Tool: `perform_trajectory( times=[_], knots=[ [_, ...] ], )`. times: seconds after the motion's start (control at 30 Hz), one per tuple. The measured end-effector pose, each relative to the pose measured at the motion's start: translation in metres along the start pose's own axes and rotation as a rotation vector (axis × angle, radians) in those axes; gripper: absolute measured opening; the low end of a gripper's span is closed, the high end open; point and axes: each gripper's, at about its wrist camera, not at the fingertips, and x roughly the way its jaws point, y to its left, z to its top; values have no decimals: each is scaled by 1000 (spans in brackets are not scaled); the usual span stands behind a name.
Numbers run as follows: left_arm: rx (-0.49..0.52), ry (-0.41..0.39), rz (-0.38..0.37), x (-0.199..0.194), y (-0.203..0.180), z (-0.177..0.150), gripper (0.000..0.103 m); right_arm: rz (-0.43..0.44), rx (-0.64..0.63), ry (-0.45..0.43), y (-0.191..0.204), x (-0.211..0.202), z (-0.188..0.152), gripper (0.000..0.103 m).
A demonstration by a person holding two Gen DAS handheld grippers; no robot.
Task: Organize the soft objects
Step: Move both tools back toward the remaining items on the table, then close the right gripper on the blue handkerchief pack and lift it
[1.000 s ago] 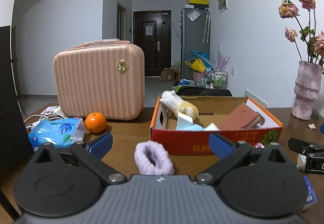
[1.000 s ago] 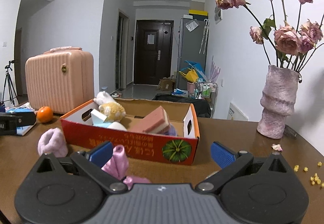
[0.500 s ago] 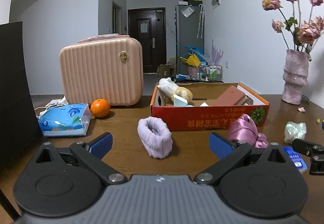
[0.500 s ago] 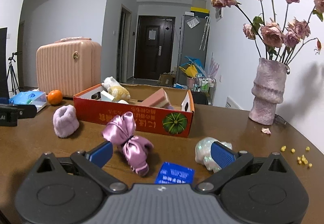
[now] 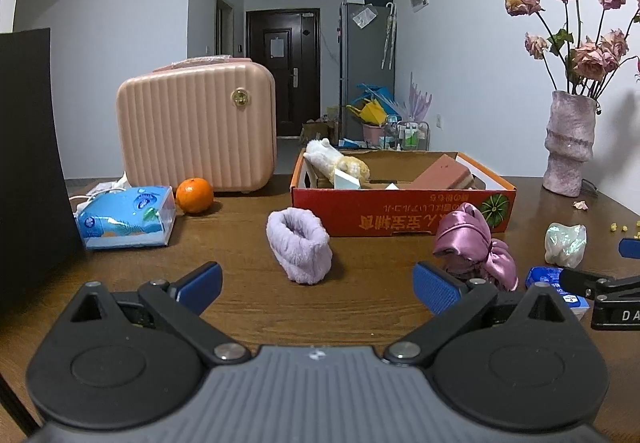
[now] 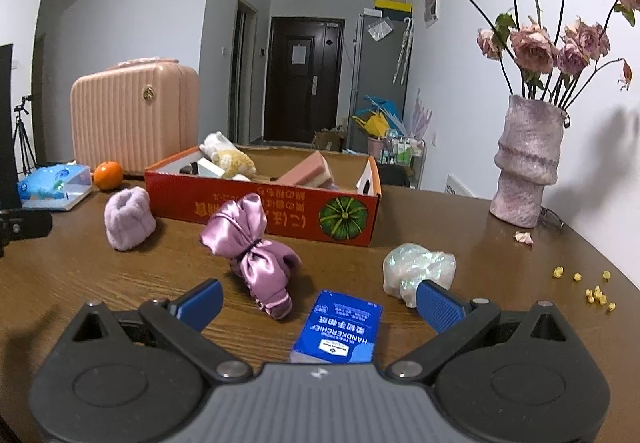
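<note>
A fuzzy lilac band (image 5: 299, 246) (image 6: 129, 219) lies on the wooden table in front of the red cardboard box (image 5: 400, 207) (image 6: 264, 207). A pink satin bundle (image 5: 472, 245) (image 6: 252, 251) lies to its right, then a pearly white pouch (image 5: 566, 243) (image 6: 418, 267) and a blue handkerchief pack (image 6: 338, 327) (image 5: 554, 285). The box holds a plush toy (image 5: 336, 163) and a pink sponge (image 6: 308, 171). My left gripper (image 5: 316, 287) is open and empty, short of the lilac band. My right gripper (image 6: 318, 301) is open and empty, over the blue pack.
A pink ribbed case (image 5: 196, 127), an orange (image 5: 195, 195) and a blue tissue pack (image 5: 126, 217) stand at the left. A vase of dried roses (image 6: 526, 163) stands at the right, with yellow crumbs (image 6: 588, 285) nearby. A black board (image 5: 28, 163) is at the far left.
Both grippers have pulled back from the box, away from the objects. The satin bundle, white pouch and blue pack have come into view. Both stay open and empty.
</note>
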Motion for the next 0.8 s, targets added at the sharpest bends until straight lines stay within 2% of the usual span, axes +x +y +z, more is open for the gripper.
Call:
perform_trajectory(
  times=[0.3, 0.57, 0.63, 0.8],
  knots=[
    [-15, 37, -12, 6, 1, -4, 103, -29, 51, 138, -8, 41, -12, 99],
    [-5, 64, -15, 11, -3, -7, 103, -42, 80, 222, -15, 72, -17, 80],
    [-5, 68, -12, 12, -3, -8, 103, -30, 86, 230, -16, 75, -18, 68],
    [0, 84, -8, 16, -5, -10, 103, 2, 91, 220, -15, 73, -17, 52]
  ],
)
